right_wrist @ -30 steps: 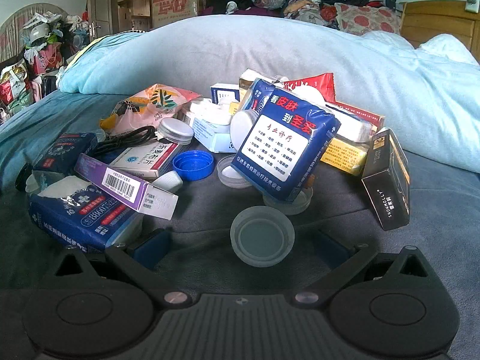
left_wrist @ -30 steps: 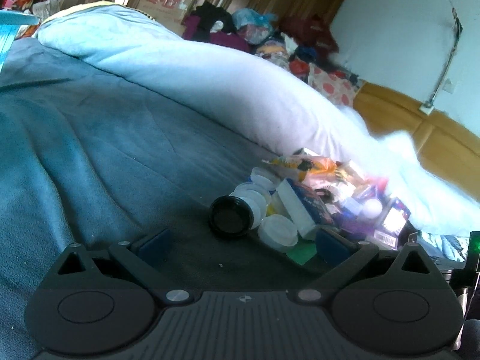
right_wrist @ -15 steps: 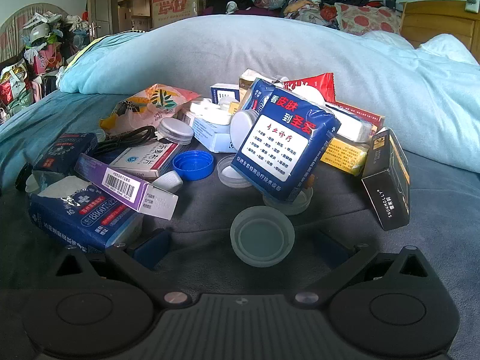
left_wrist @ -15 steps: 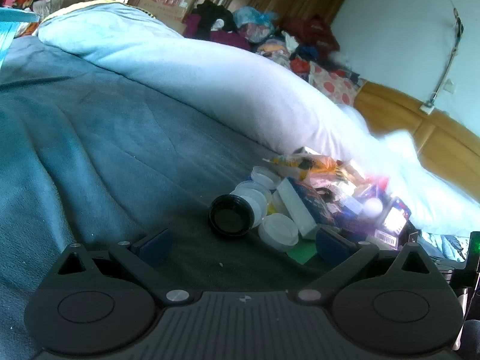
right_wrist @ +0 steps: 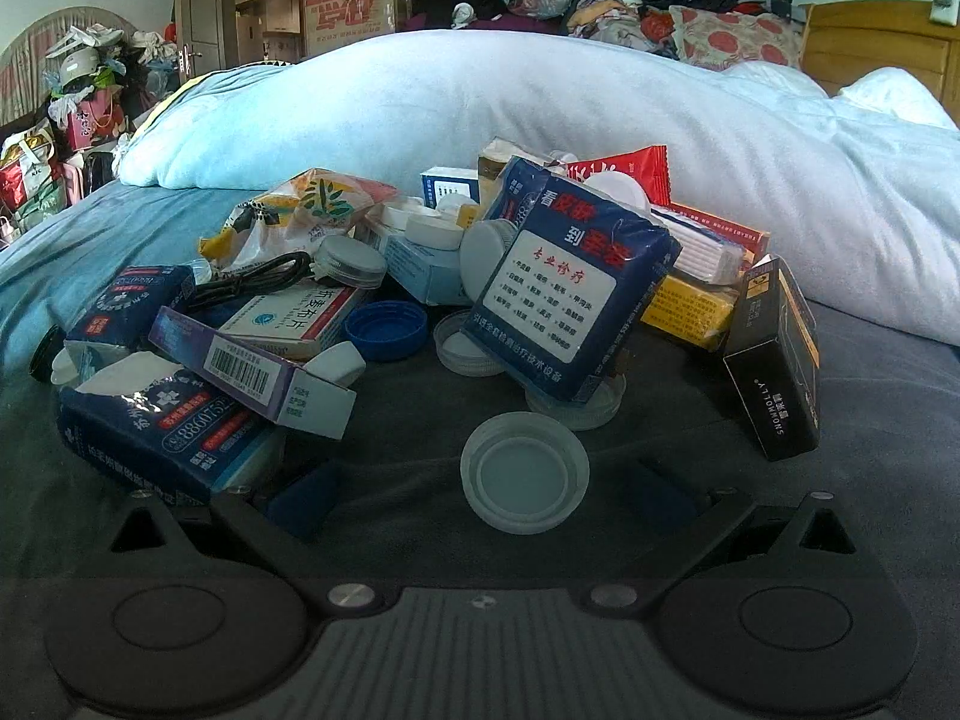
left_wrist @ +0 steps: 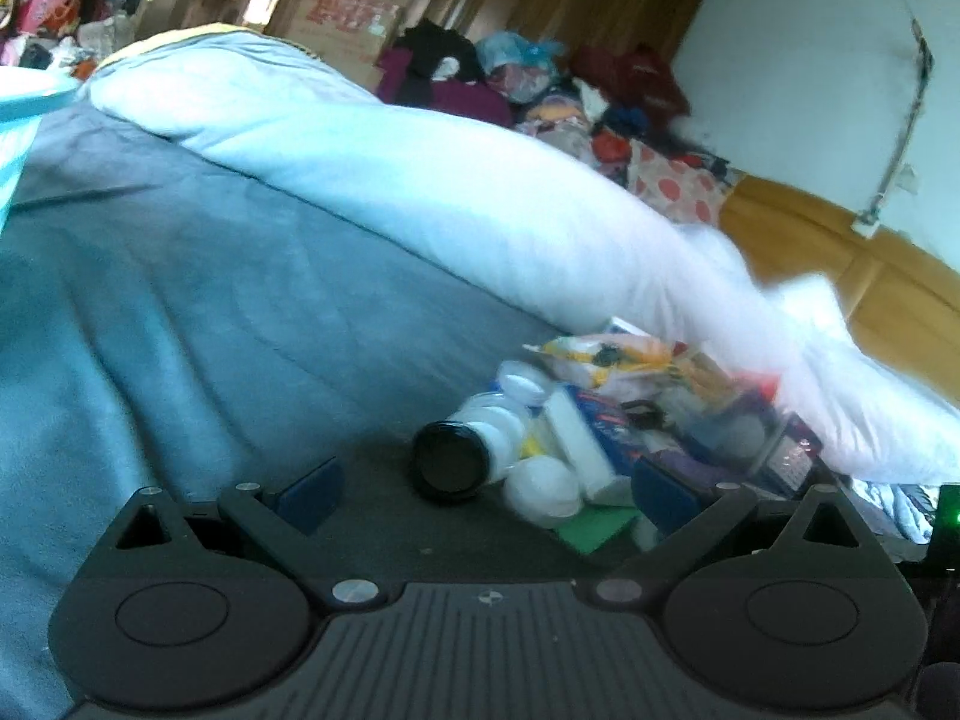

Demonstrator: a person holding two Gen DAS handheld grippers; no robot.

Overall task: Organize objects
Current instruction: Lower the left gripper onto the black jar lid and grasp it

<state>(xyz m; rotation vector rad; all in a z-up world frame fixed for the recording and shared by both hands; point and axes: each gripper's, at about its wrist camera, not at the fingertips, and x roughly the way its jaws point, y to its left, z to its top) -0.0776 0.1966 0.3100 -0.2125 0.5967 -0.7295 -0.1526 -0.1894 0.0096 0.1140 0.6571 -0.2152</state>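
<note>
Blue-grey blanket [right_wrist: 870,372] is covering the bed under both of my tools, and a pale quilt [right_wrist: 540,102] is lying in a long roll across it behind the clutter.

I am holding my right fingers [right_wrist: 480,489] spread wide and empty, low over the blanket, and a translucent cap [right_wrist: 524,481] is lying open side up between them, touching neither pad. Just beyond it a dark blue packet [right_wrist: 570,294] with a white label is leaning tilted, its lower edge resting on clear lids [right_wrist: 576,405]. To the right a black box [right_wrist: 777,360] is standing on end on the blanket, and a yellow box [right_wrist: 687,306] is lying between it and the packet. To the left a purple carton [right_wrist: 252,369] with a barcode is resting across another blue packet [right_wrist: 156,426], close to my left pad. A blue cap [right_wrist: 385,329] is sitting behind that, beside a white and red medicine box [right_wrist: 300,315], with a black cable [right_wrist: 258,282] and an orange printed bag [right_wrist: 312,204] farther back, near the quilt.

I am keeping my left fingers [left_wrist: 483,489] wide apart too, gripping nothing. Ahead of them, slightly right of centre, a black-capped bottle [left_wrist: 450,462] is lying on its side with its cap facing me, and a white lid [left_wrist: 543,480] is lying just beside it. A green piece [left_wrist: 594,528] is lying flat near my right pad. The rest of the heap is blurring out behind these, up against the quilt. A wooden headboard [left_wrist: 840,264] is standing at the far right.
</note>
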